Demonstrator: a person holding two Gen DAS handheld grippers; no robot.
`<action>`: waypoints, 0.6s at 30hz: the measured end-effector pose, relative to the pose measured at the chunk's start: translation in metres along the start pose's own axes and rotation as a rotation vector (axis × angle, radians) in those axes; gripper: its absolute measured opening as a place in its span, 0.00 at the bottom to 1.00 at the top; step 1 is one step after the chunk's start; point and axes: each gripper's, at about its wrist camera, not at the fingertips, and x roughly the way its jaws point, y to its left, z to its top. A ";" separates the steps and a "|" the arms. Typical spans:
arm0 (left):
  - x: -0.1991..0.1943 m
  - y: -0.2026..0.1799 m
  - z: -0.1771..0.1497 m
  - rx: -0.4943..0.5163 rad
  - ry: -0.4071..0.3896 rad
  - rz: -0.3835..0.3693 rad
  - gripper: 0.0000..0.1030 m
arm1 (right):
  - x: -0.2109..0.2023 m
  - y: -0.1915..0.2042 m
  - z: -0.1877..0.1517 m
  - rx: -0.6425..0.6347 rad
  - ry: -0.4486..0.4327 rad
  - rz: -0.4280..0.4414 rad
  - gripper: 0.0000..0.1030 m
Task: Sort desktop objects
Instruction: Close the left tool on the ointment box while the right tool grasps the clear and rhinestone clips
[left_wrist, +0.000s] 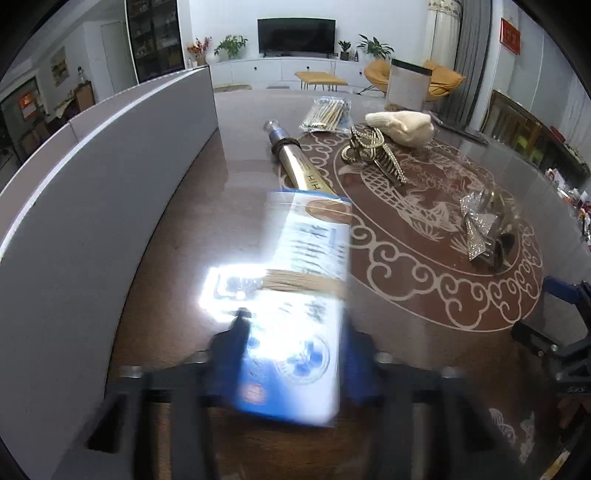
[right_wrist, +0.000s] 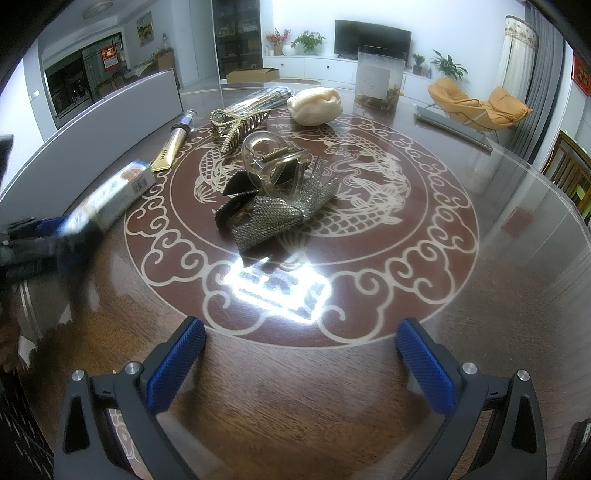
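Two grippers are over the dark wooden table (right_wrist: 498, 258) with its pale dragon medallion (right_wrist: 365, 184), and that medallion is the marker for everything here. The left gripper (left_wrist: 295, 354) sits off the medallion's left rim, its blue pads pinched against the sides of a long blue-and-white printed carton (left_wrist: 303, 295); the picture is blurred there, but the box clearly sits between the fingers. From the other side that same carton (right_wrist: 110, 199) angles up from the blurred gripper (right_wrist: 55, 240), its far end reaching the medallion's left border. The right gripper (right_wrist: 299, 365) hangs at the near edge of the medallion, jaws spread wide, blue pads well apart, nothing between them.

At the medallion's centre lies a rhinestone-covered silver bow hair clip (right_wrist: 280, 218) with a clear plastic claw clip (right_wrist: 273, 166) right against it. Beyond that, toward the far rim, a gold toothed hair claw (right_wrist: 236, 125) rests. On the far left rim lies a gold tube with a clear cap (right_wrist: 173, 144), pointing away. Past the far rim sit a cream knitted glove (right_wrist: 314, 105), a clear packet of cotton swabs (left_wrist: 325, 114) and a tall clear jar (right_wrist: 378, 77). A grey partition panel (left_wrist: 92, 192) curves along the table left of the medallion.
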 end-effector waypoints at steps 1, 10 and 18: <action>0.000 0.004 0.000 -0.020 -0.004 -0.006 0.40 | 0.000 0.000 0.000 0.000 0.000 0.000 1.00; 0.005 -0.002 0.002 -0.006 -0.017 0.018 0.40 | -0.008 -0.032 0.002 0.209 -0.077 0.175 1.00; 0.000 0.004 -0.004 -0.036 -0.029 0.008 0.40 | 0.032 0.005 0.073 0.286 -0.017 0.152 1.00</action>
